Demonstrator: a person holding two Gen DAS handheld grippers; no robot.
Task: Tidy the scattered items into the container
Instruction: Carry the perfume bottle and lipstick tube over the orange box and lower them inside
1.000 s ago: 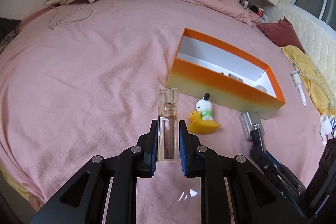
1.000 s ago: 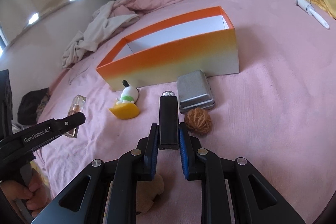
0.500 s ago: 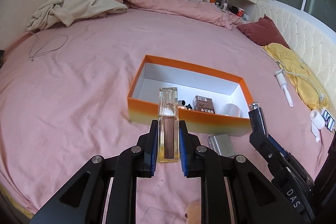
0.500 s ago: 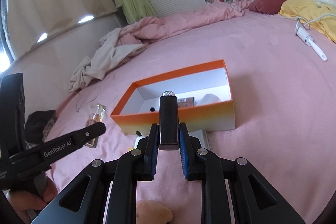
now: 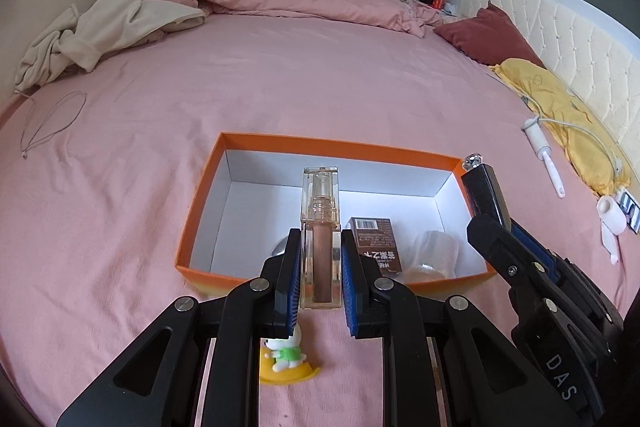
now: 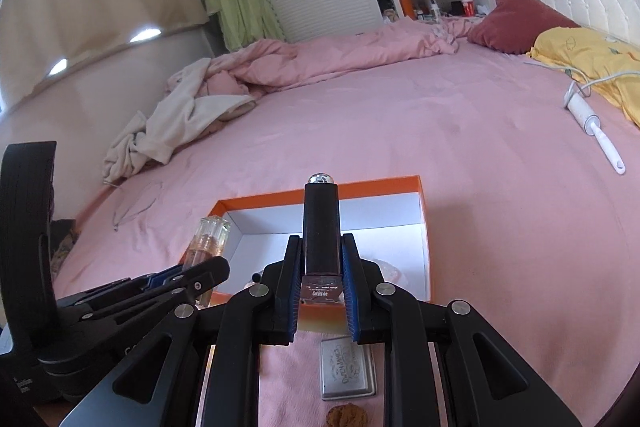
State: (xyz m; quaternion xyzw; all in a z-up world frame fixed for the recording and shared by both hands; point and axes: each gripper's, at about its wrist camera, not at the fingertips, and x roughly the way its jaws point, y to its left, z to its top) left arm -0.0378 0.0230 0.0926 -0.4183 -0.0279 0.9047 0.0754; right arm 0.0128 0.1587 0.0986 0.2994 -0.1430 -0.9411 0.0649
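Your left gripper (image 5: 320, 263) jaws clamp the gloss tube (image 5: 320, 227), right gripper (image 6: 320, 267) jaws the black tube (image 6: 321, 227); orange box (image 5: 320, 143) ahead holds some items; duck toy (image 5: 286, 363) and tin (image 6: 347, 367) lie below the jaws, unboxed.

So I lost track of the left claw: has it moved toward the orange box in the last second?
Yes. The left claw, shut on the clear lip gloss tube, has risen and advanced over the orange box; the duck toy now lies beneath it.
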